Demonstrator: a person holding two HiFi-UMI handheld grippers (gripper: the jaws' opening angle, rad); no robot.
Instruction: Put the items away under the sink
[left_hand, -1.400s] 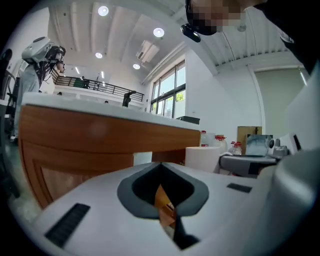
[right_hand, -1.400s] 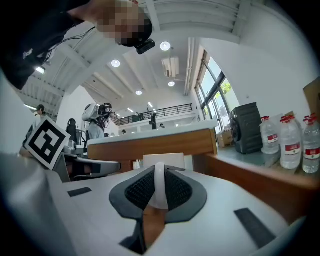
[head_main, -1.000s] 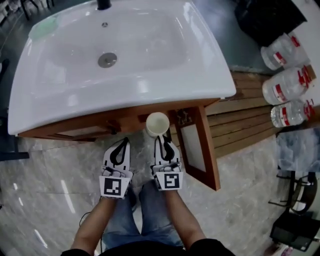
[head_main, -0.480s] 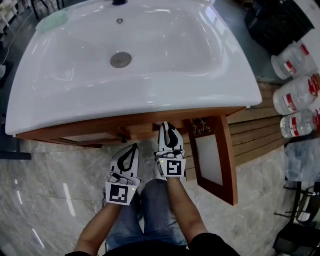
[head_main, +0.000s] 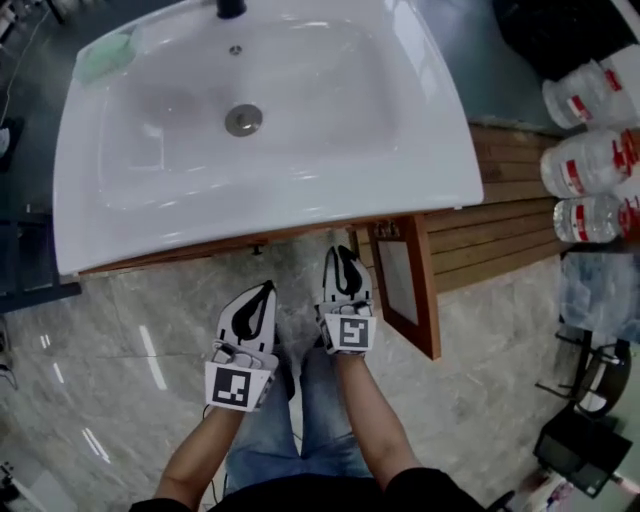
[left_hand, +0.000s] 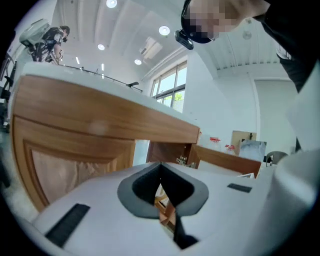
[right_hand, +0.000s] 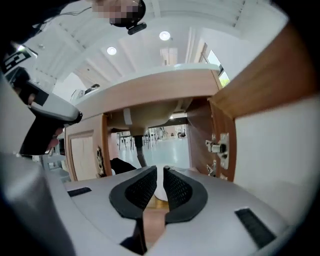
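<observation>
My right gripper (head_main: 343, 256) points at the open cabinet under the white sink (head_main: 430, 170). In the right gripper view its jaws (right_hand: 160, 172) stand a narrow gap apart with nothing clamped between them. Through that gap a white cup (right_hand: 161, 187) shows, standing on the cabinet's wooden floor; most of it is hidden by the jaws. The head view does not show the cup. My left gripper (head_main: 262, 292) hangs lower left, over the floor in front of the closed left door (left_hand: 75, 170). Its jaws (left_hand: 161, 172) are shut and empty.
The right cabinet door (head_main: 405, 285) stands swung out, right of my right gripper, its hinge (right_hand: 216, 146) on the side wall. A drain pipe (right_hand: 137, 150) and a dark thing (right_hand: 120, 165) are inside. Water bottles (head_main: 590, 160) lie right; a green pad (head_main: 103, 58) lies on the sink.
A second ago the right gripper held the white cup in front of the cabinet. It reached under the sink edge, and now it is drawn back without the cup.
</observation>
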